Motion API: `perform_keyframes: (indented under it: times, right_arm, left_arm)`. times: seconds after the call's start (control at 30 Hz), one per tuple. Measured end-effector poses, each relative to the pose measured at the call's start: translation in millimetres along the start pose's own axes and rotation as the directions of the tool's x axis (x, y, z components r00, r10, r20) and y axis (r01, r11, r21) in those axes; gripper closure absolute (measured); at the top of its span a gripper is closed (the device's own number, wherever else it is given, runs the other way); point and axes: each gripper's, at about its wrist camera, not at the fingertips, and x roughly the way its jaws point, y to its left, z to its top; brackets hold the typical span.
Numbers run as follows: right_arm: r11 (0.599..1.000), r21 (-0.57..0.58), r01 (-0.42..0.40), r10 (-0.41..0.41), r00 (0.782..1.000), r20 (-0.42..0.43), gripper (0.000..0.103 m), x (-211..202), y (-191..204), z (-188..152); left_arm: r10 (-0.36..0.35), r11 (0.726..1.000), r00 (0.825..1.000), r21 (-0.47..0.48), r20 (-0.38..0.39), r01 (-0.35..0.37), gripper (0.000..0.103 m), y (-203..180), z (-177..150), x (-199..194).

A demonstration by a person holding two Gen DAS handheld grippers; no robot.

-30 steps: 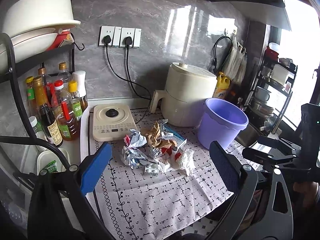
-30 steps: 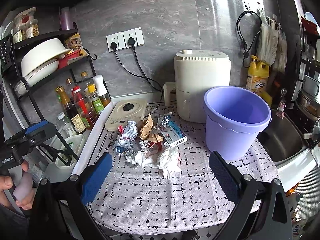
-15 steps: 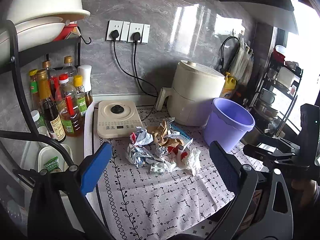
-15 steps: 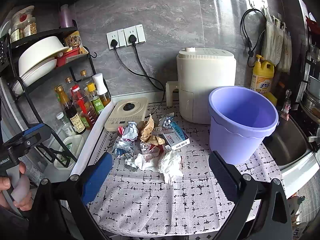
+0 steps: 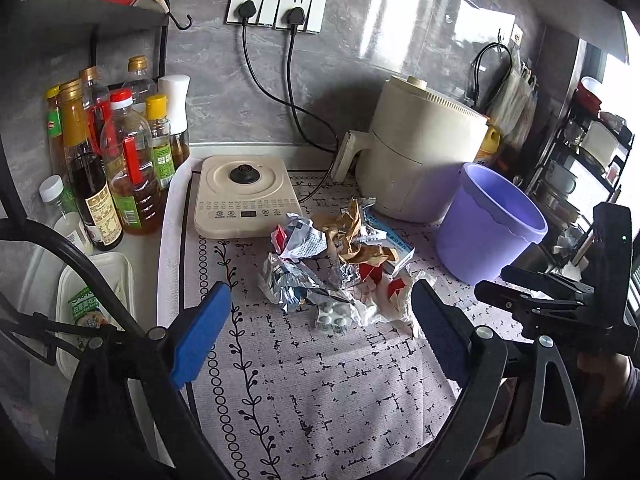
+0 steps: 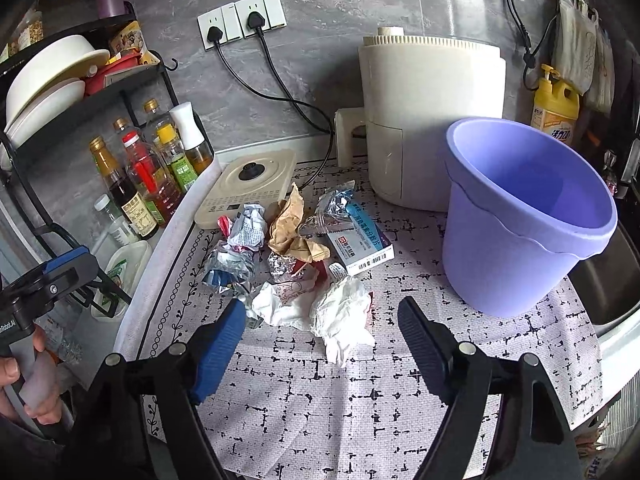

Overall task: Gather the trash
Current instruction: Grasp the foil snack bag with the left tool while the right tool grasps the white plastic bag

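A heap of trash lies on the patterned mat: crumpled white tissue (image 6: 340, 316), brown paper (image 6: 292, 228), foil wrappers (image 6: 228, 268), a blue-and-white medicine box (image 6: 360, 242) and a blister pack (image 5: 330, 318). The empty purple bucket (image 6: 520, 216) stands to its right. My right gripper (image 6: 320, 338) hovers just short of the tissue; its jaws are closing and the tissue lies ahead of them, untouched. My left gripper (image 5: 320, 324) faces the blister pack and foil (image 5: 288, 284), its jaws narrowing slightly with nothing pressed between the pads.
A cream air fryer (image 6: 432, 120) stands behind the bucket. A cream induction plate (image 5: 244, 196) sits behind the trash. Sauce bottles (image 5: 120, 160) and a dish rack line the left. A sink (image 6: 600, 280) lies at the right. Two cords run to wall sockets (image 5: 276, 8).
Both grippers have dropped and moved in toward the trash heap, which now looks larger. The right gripper's jaws have narrowed noticeably, the left's slightly.
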Motion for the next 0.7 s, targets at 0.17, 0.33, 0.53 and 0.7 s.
perform_keyframes:
  times: [0.17,0.33,0.53,0.7]
  right_arm:
    - [1.000,-0.003,-0.031,0.031,0.997,-0.072,0.041,37,-5,-7]
    - [0.999,0.007,-0.051,0.052,0.992,-0.113,0.046,68,-12,-13]
    - [0.999,0.014,-0.053,0.054,0.987,-0.153,0.048,97,-21,-16]
    - [0.996,0.049,-0.077,0.085,0.976,-0.201,0.071,122,-32,-17]
  left_arm:
    - [0.010,1.000,0.999,-0.020,-0.053,-0.011,0.020,5,-7,35]
    - [0.031,0.999,0.996,-0.036,-0.084,-0.034,0.025,12,-10,63]
    - [0.061,0.995,0.990,-0.072,-0.126,-0.071,0.031,23,-8,96]
    - [0.074,0.991,0.985,-0.097,-0.158,-0.090,0.038,30,-8,123]
